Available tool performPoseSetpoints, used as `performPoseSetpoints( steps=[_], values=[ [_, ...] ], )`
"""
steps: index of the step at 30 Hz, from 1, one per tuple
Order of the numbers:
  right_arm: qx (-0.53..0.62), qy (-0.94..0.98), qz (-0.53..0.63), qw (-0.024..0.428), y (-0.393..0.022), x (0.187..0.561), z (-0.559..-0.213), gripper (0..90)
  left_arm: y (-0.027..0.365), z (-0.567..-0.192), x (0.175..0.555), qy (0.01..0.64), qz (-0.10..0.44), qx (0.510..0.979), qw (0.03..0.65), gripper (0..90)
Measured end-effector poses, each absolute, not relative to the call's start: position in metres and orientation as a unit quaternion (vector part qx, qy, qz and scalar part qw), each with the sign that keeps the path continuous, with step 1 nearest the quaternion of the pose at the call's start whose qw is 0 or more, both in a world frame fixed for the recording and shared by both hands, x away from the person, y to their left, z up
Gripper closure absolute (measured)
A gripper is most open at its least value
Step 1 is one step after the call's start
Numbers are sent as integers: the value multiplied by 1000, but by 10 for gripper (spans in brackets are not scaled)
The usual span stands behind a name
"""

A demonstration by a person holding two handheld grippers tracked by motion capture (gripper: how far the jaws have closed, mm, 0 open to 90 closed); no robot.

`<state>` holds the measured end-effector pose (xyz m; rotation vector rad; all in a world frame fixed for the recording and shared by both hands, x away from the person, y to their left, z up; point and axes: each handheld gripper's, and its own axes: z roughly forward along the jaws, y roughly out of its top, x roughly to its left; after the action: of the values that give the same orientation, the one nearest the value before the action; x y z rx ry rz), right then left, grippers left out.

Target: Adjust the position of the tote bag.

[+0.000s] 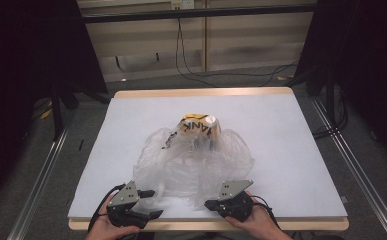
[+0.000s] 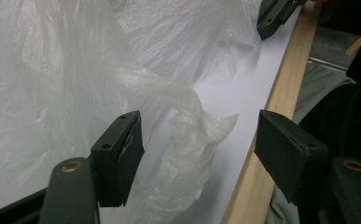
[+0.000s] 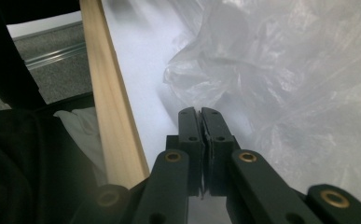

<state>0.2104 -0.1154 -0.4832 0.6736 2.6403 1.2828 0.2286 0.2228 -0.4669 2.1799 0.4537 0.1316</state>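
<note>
A crumpled clear plastic bag (image 1: pixel 196 160) lies on the white tabletop, and at its far end sits a yellow and white package (image 1: pixel 199 125) with black letters. My left gripper (image 1: pixel 156 203) stands open at the bag's near left corner. In the left gripper view a twisted flap of the bag (image 2: pixel 187 116) lies between the wide-apart jaws of the left gripper (image 2: pixel 199 135), touching neither. My right gripper (image 1: pixel 207 204) is shut at the bag's near right corner. In the right gripper view the right gripper (image 3: pixel 199 114) has its jaws pressed together just short of the bag's edge (image 3: pixel 206 79).
The table's wooden front edge (image 1: pixel 206 225) runs right under both grippers and appears in the gripper views (image 2: pixel 281 93) (image 3: pixel 108 93). White surface (image 1: pixel 291 140) stretches around the bag. Dark stands and cables stand on the floor beyond the table.
</note>
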Motion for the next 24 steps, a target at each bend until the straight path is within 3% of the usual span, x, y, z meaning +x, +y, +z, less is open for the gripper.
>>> performPoseSetpoints(
  steps=[3, 6, 8, 10, 11, 24],
  values=[
    [222, 872, 432, 61, -117, 210, -481, 883, 224, -467, 228, 183, 49, 878, 440, 399],
    [225, 868, 439, 60, -119, 210, -478, 888, 227, -465, 229, 193, 48, 881, 430, 568],
    [224, 867, 440, 60, -120, 210, -478, 888, 229, -465, 230, 192, 43, 880, 432, 610],
    [219, 868, 443, 57, -120, 209, -478, 887, 232, -463, 231, 197, 33, 875, 441, 743],
    [219, 868, 443, 57, -120, 209, -478, 887, 232, -463, 231, 197, 33, 875, 441, 765],
    [228, 852, 466, 69, -131, 210, -465, 896, 241, -454, 230, 200, 32, 855, 478, 841]
  ],
)
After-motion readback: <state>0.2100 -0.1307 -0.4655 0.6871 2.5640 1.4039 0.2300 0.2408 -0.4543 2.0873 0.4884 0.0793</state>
